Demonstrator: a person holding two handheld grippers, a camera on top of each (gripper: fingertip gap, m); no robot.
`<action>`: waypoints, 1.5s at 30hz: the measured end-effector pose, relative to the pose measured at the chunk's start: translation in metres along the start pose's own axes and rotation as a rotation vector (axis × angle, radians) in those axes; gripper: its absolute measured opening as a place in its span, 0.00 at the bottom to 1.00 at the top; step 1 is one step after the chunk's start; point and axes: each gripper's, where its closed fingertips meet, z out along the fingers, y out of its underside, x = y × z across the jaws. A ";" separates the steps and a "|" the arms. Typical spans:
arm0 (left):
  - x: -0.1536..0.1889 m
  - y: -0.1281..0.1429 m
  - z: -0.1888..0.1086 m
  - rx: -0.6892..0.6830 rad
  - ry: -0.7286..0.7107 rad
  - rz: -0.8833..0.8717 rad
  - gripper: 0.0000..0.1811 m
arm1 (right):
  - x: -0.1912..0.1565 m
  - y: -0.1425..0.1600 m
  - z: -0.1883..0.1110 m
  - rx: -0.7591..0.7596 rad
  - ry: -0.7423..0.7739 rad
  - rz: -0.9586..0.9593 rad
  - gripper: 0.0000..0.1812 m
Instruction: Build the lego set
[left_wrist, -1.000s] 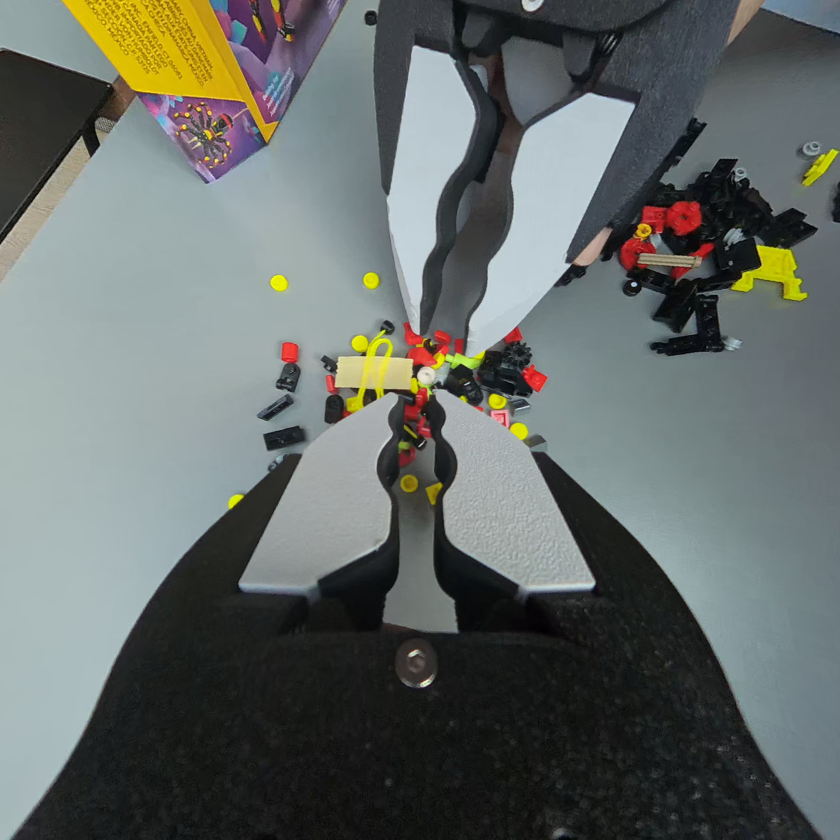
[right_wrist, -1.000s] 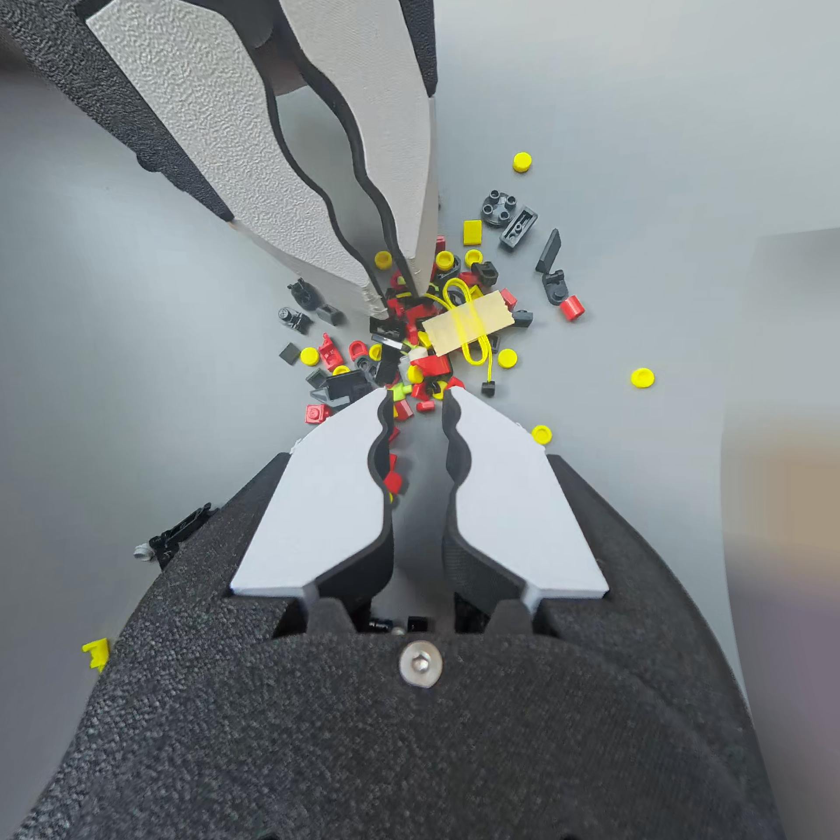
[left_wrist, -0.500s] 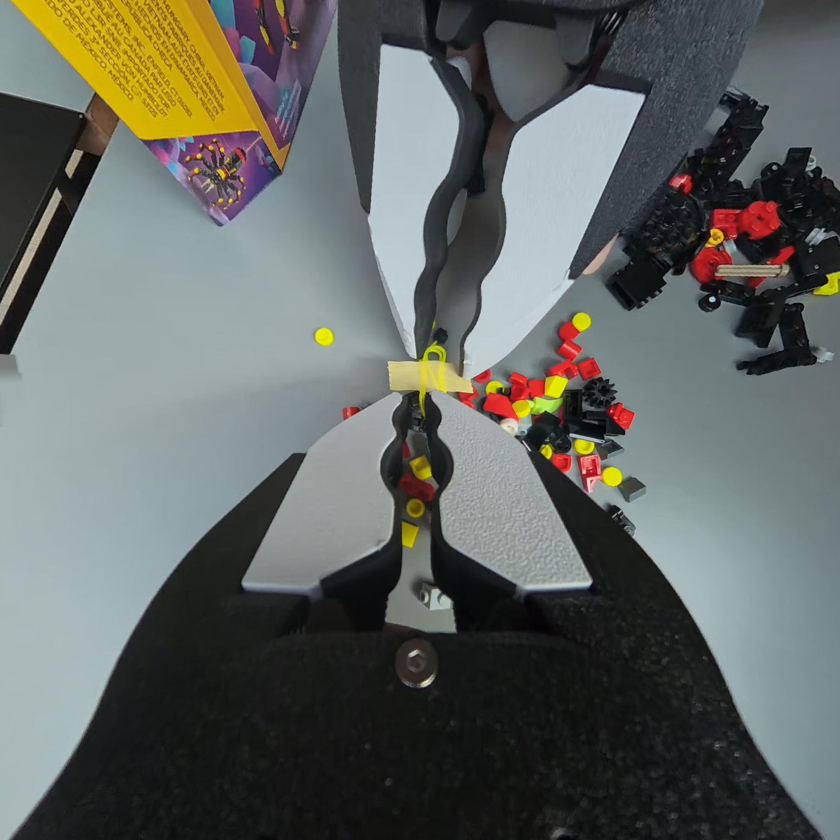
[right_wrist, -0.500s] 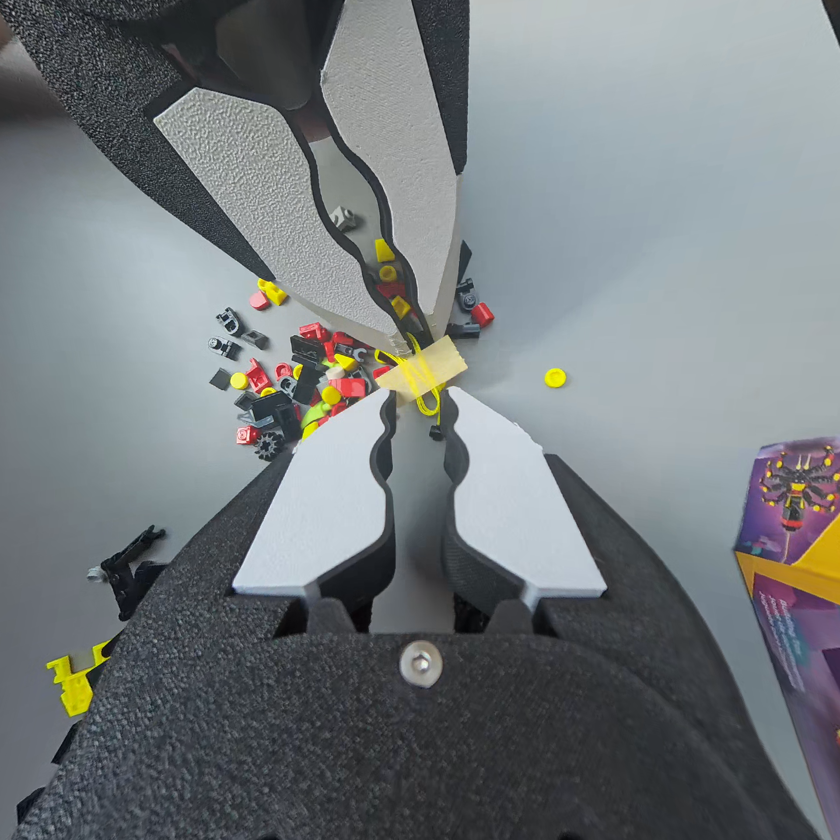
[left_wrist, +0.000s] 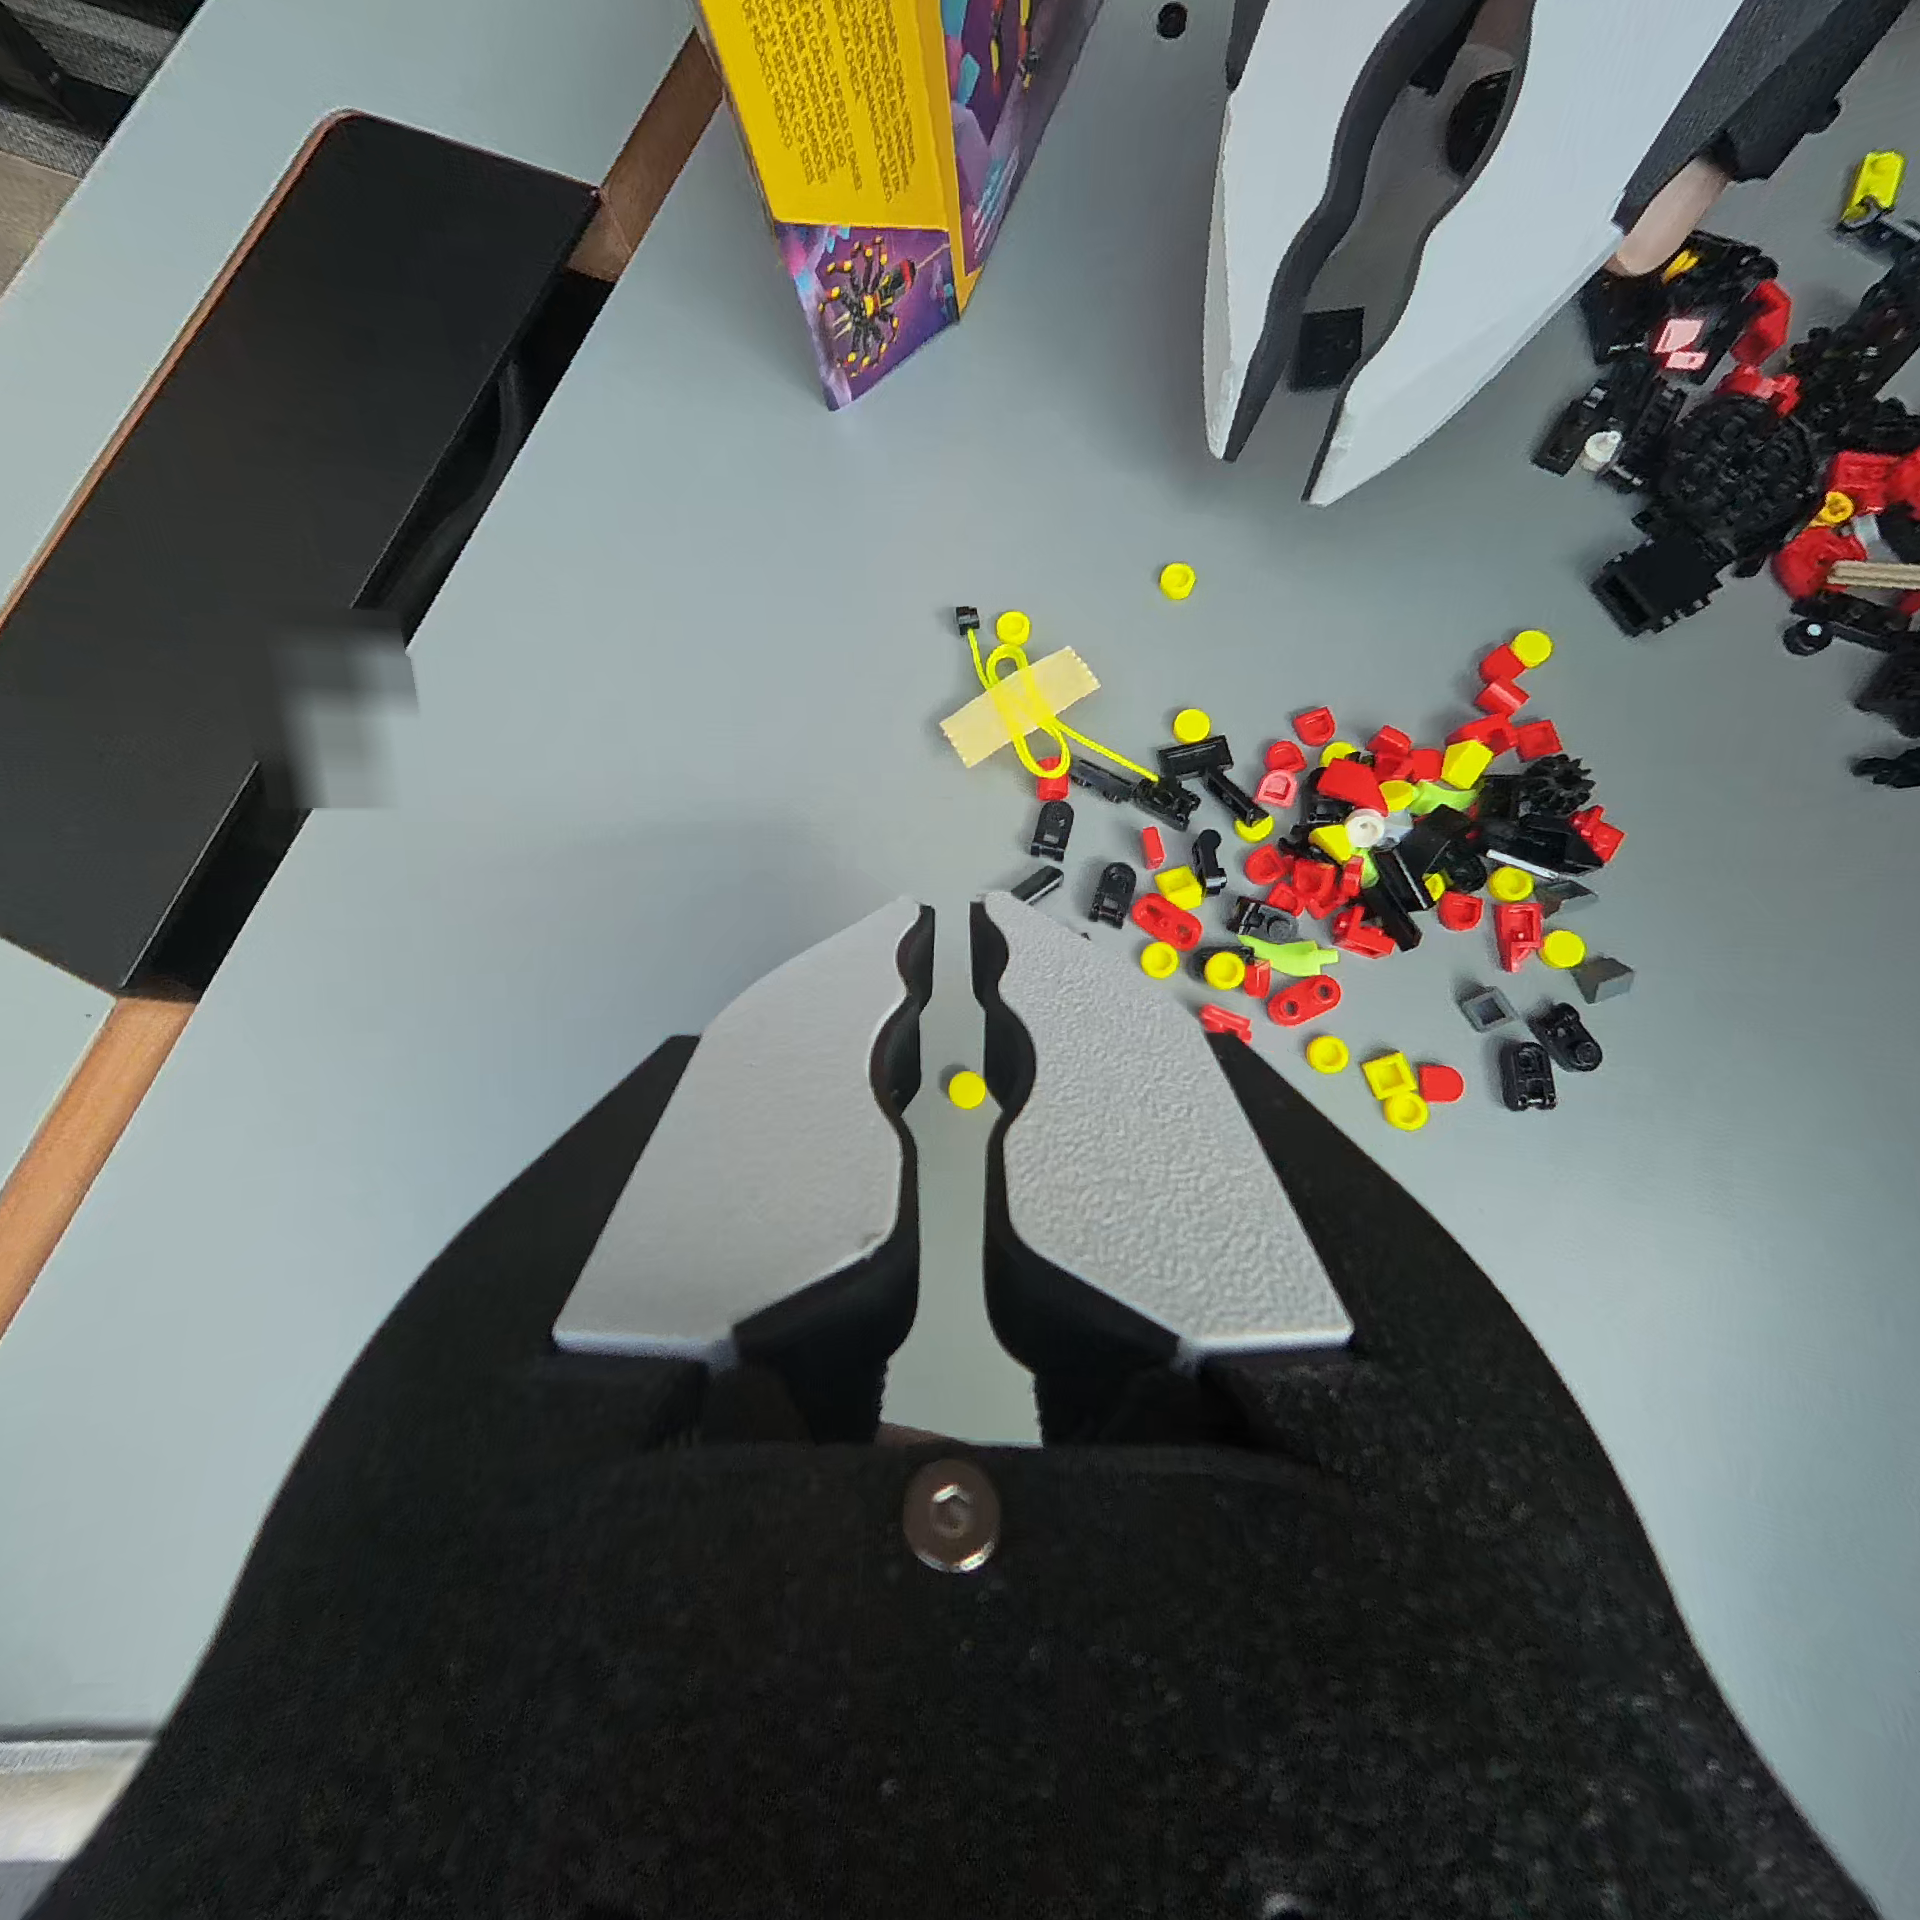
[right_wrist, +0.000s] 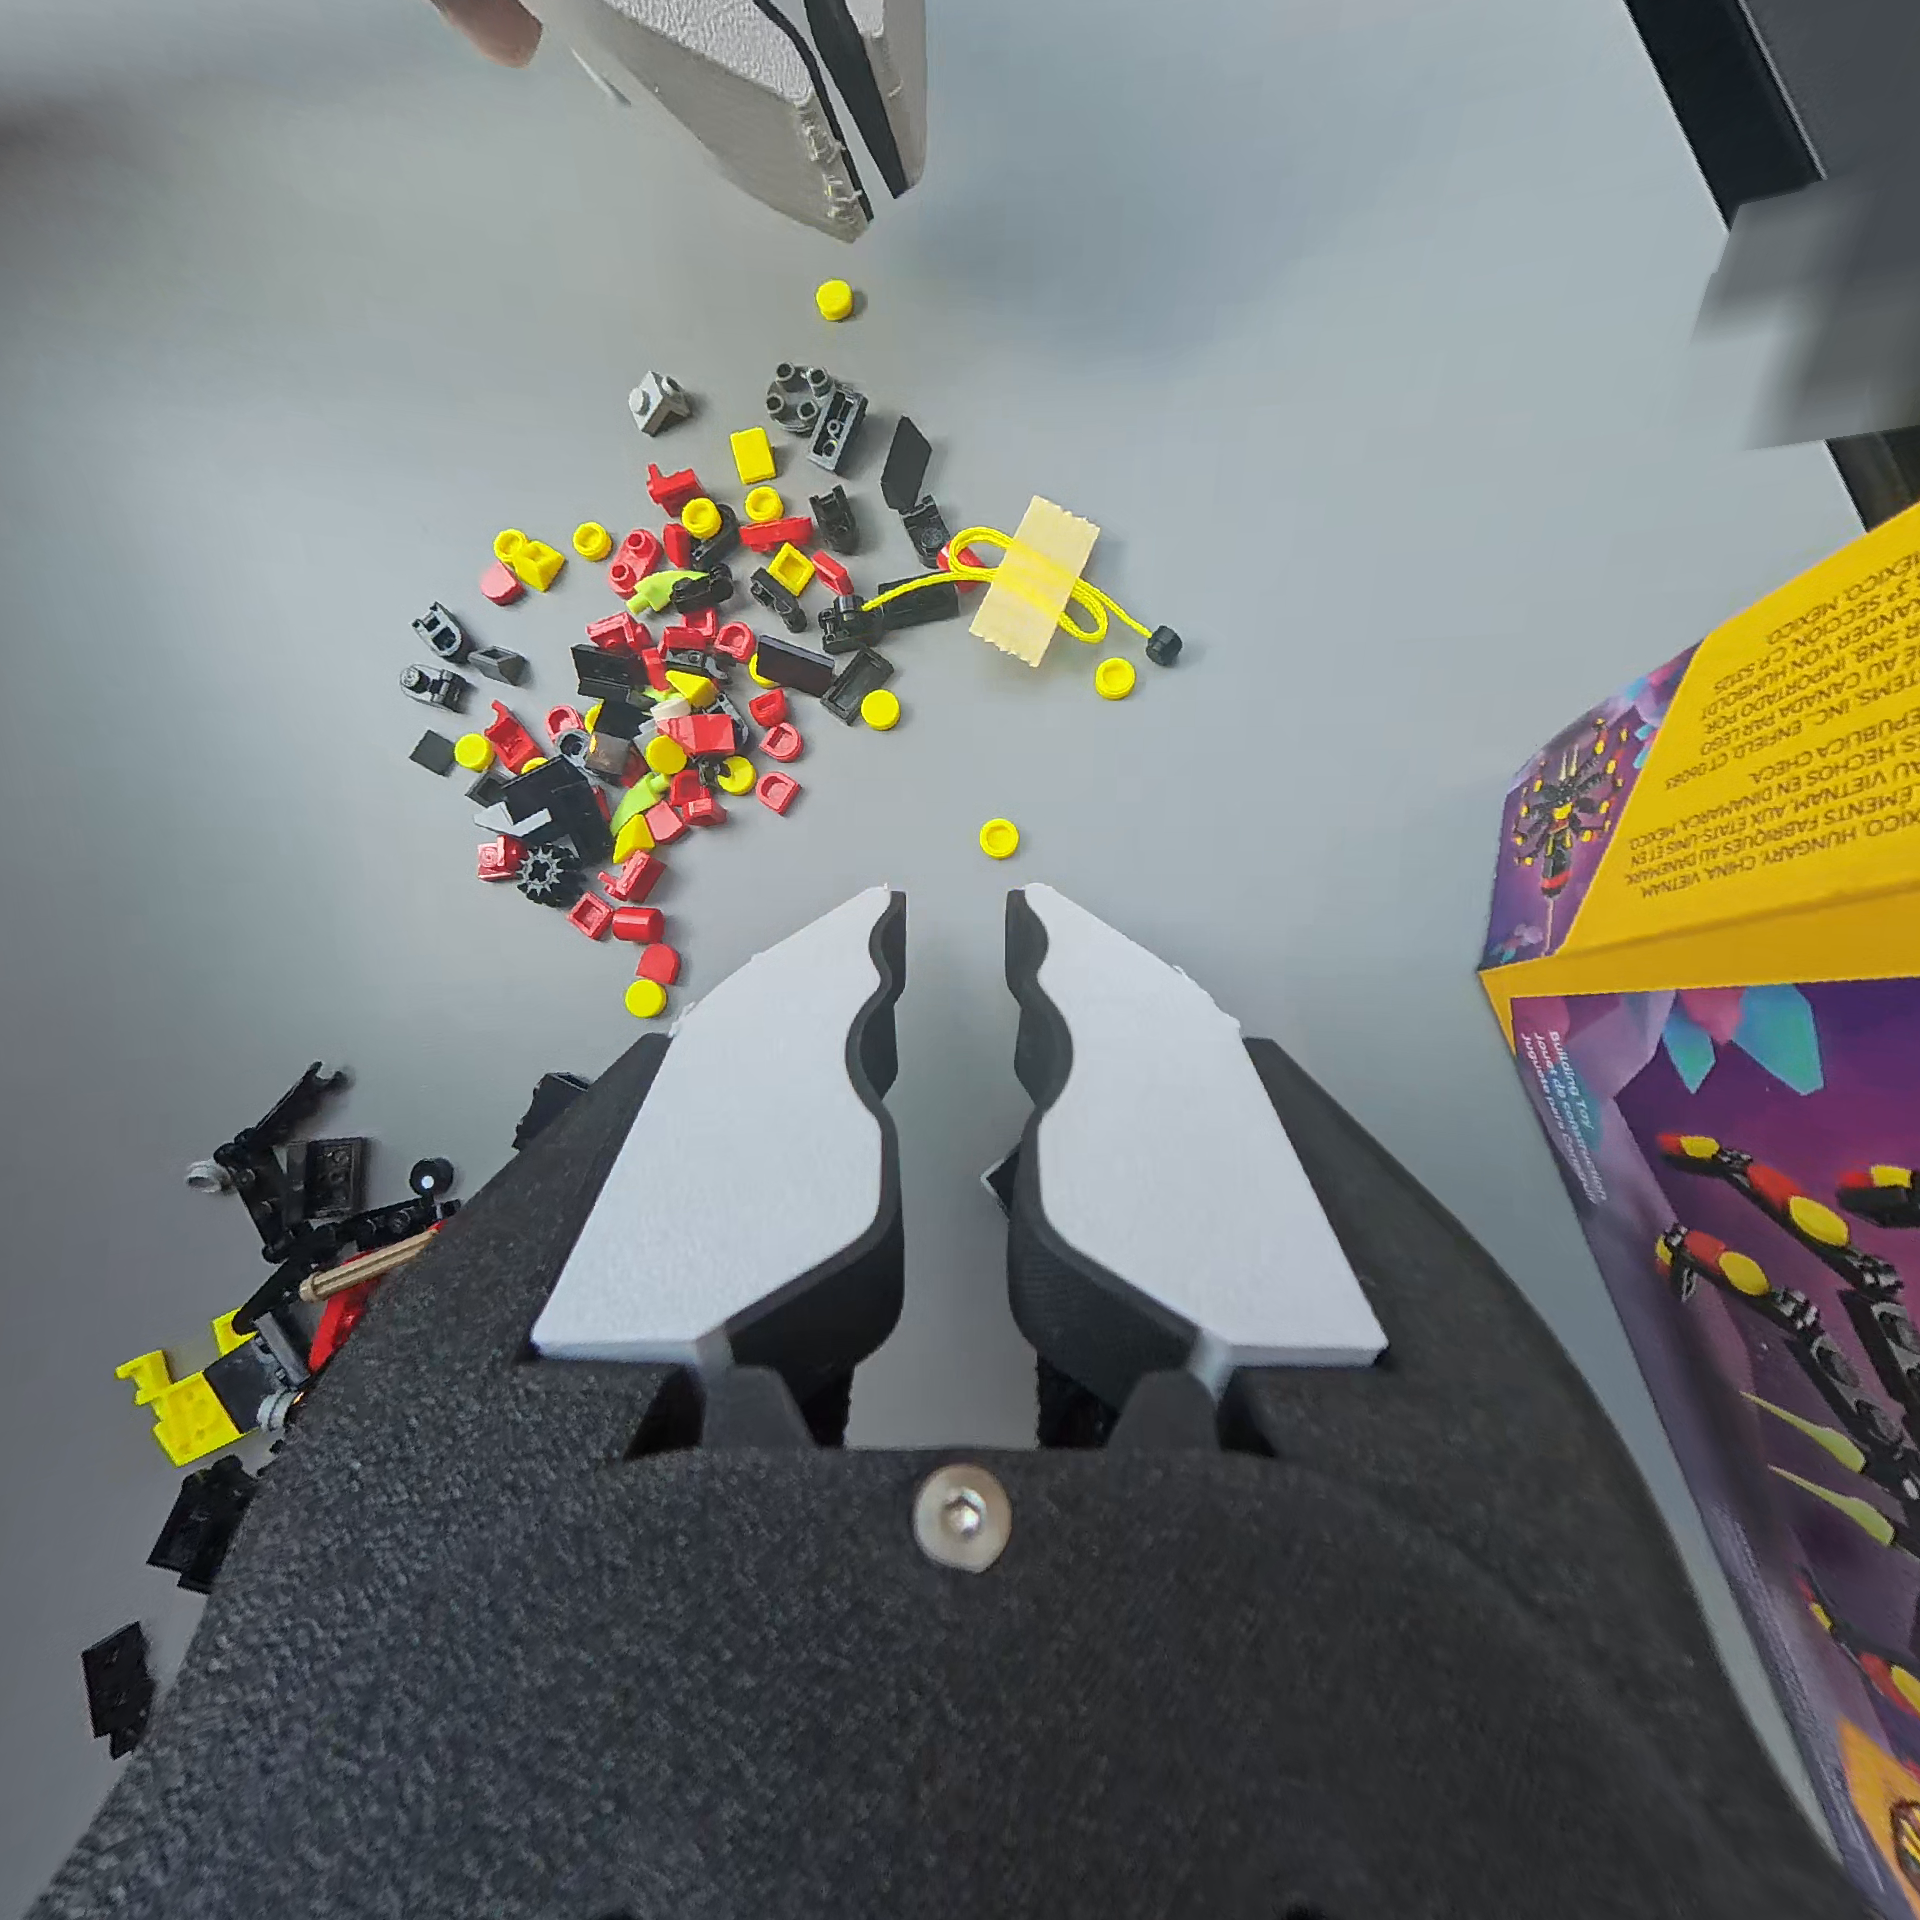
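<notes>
Compared with half a second earlier: both claws withdrawn from the pile and raised clear of it. Yellow cord bundle wrapped in a beige tape strip (left_wrist: 1020, 704), previously pinched at the tips of the left claw (left_wrist: 952, 912), now lying loose on the bench at the pile's edge. Left claw almost closed, a thin slit between the tips, nothing held. Right claw (right_wrist: 955, 902) released, a plain gap between the tips, empty; seen from the left wrist view (left_wrist: 1276, 470) hanging above bare bench, well apart from the cord bundle.

Surface: smooth pale grey bench (left_wrist: 623, 727), with a wood-coloured edge strip at the left. Black flat-topped furniture (left_wrist: 260, 468) just beyond that edge. Yellow and purple cardboard set box (left_wrist: 883, 187) standing on the bench behind the pile.

Task items: scatter of small red, yellow and black Lego pieces (left_wrist: 1382, 852) spread on the bench between the two claws, several round yellow studs lying apart from the main cluster. Partly built black and red Lego model (left_wrist: 1766, 457) resting to the right of the pile, near the right claw.
</notes>
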 end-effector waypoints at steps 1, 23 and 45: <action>-0.001 0.005 -0.004 0.001 -0.002 -0.016 0.03 | -0.002 -0.001 0.001 0.003 -0.003 -0.003 0.10; 0.045 0.020 0.022 -0.055 -0.109 -0.002 0.07 | -0.023 -0.031 0.029 -0.012 0.007 -0.204 0.06; 0.171 -0.075 -0.006 0.294 0.533 -0.159 0.03 | -0.120 0.040 -0.122 0.407 -0.023 0.005 0.06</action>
